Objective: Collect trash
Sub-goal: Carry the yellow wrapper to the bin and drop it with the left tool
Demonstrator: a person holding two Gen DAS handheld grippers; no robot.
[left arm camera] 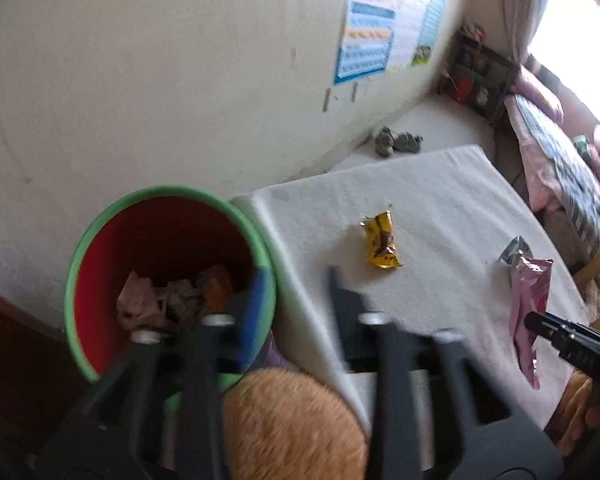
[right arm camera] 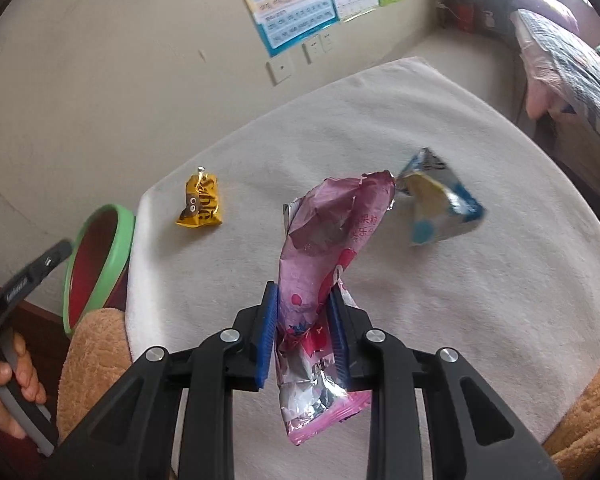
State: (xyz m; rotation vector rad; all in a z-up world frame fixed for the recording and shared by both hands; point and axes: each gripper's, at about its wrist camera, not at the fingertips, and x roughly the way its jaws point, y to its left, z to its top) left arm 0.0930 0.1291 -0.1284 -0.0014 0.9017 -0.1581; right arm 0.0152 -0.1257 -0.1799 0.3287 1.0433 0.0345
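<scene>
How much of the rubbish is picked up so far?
Partly done. Some crumpled wrappers already lie in the bin. The right gripper is clamped on a pink wrapper. A yellow wrapper and a blue packet are left on the table.

A table draped in a white fleecy cloth carries the litter. A crumpled yellow wrapper lies flat on it, ahead and left of the right gripper's fingers; a blue and silver packet lies ahead and to their right, well apart from the yellow one. In the left wrist view the yellow wrapper lies just ahead of the right-hand finger.
</scene>
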